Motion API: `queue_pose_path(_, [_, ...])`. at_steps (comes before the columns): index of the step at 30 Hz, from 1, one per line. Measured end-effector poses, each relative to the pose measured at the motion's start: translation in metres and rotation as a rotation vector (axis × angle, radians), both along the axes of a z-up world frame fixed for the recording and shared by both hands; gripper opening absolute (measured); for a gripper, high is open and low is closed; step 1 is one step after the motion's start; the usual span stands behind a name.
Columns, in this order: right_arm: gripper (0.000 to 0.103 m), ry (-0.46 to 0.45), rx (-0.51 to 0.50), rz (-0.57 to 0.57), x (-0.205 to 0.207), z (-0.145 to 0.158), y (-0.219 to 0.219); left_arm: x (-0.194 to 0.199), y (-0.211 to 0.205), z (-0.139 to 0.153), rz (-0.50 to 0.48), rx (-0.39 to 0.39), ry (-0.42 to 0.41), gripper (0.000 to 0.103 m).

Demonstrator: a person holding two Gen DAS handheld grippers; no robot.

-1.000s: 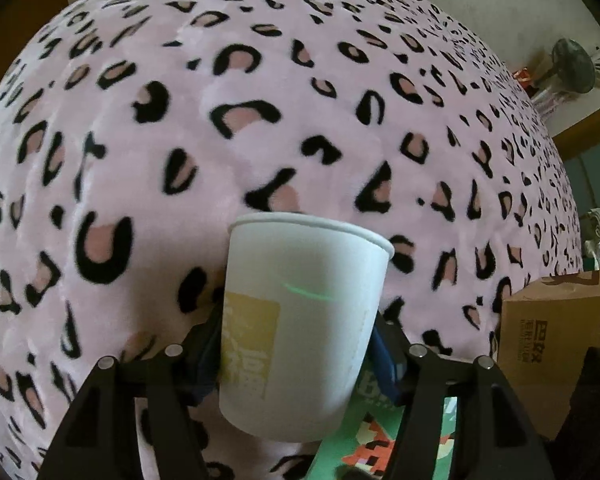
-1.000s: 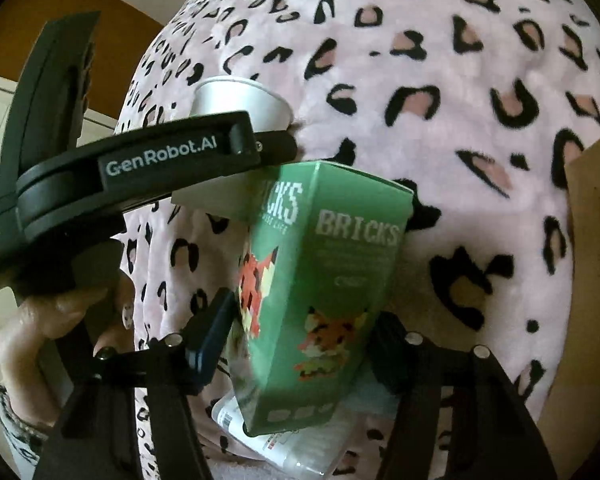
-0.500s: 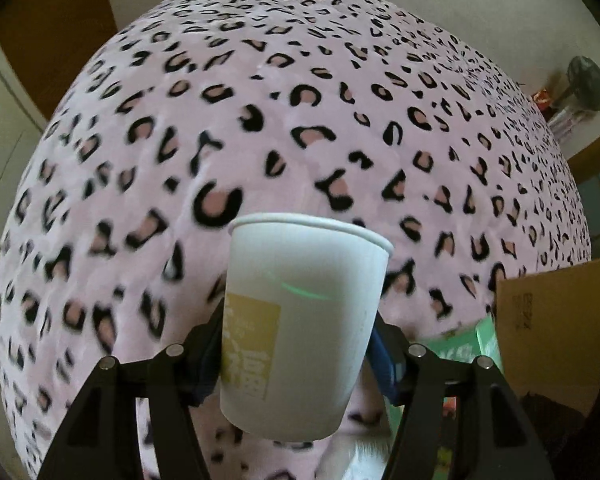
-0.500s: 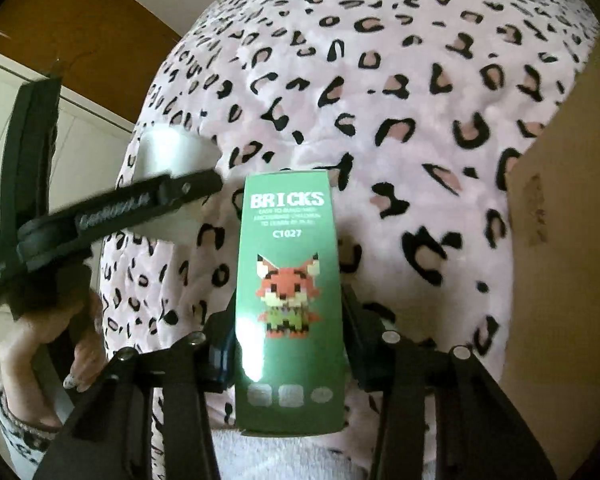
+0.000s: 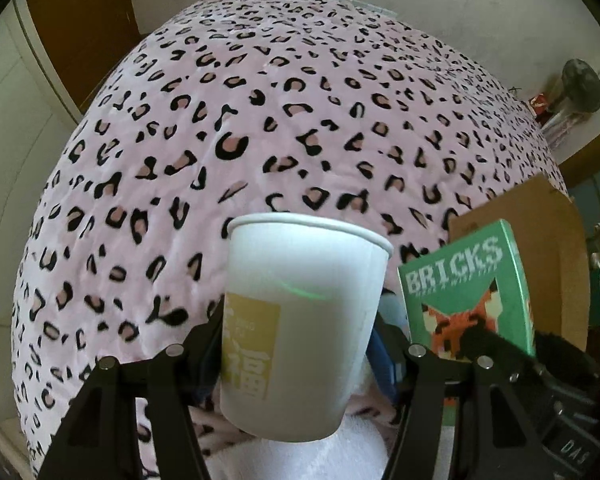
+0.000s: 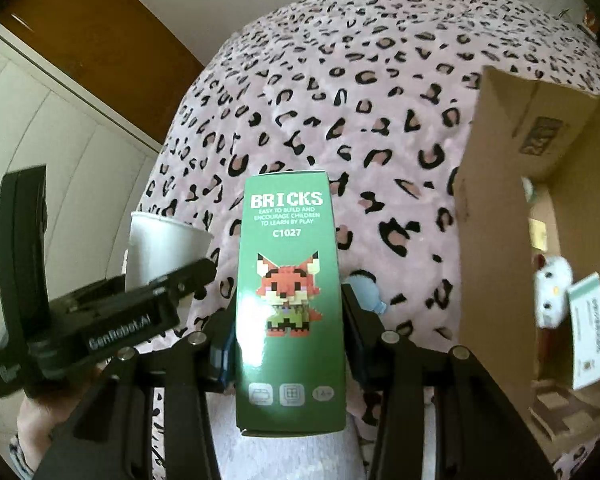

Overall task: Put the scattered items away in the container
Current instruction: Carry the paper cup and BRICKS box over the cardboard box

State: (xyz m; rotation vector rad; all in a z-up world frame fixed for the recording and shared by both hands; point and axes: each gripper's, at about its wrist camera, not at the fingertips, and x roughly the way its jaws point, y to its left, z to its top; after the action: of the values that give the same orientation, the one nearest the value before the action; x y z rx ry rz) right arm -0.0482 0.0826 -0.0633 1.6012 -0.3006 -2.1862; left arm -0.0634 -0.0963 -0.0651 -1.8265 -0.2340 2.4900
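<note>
Left wrist view: a white paper cup is pinched upright between the fingers of the left gripper, which press on its lower wall at both sides. It is carried above a pink leopard-print blanket. The cup is judged light and thin-walled, easily crushed; a hold low on the wall, near the stiffer base, is judged safest. At right, a green box is seen in front of a cardboard carton.

Right wrist view: the green box, marked BRICKS, is held upright in the right gripper, its fingers pressed on the two narrow sides near mid-height. The box is judged stiff, smooth-faced and fairly light; a side hold like this one is judged sound, though the glossy card may slip. The cup and left gripper are seen at left. The carton stands open at right, with a white plush toy and a paper card inside.
</note>
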Motion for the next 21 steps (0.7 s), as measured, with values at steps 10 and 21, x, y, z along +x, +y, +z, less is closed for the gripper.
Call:
queue_pose_path(10, [0.044, 0.054, -0.022, -0.007, 0.032, 0.037, 0.025, 0.039, 0.021, 0.030, -0.006, -0.028, 0.042, 0.063])
queue_pose_path(21, [0.044, 0.096, -0.044, -0.032, 0.052, 0.060, 0.049, 0.060, 0.045, 0.057, -0.035, -0.048, 0.087, 0.063])
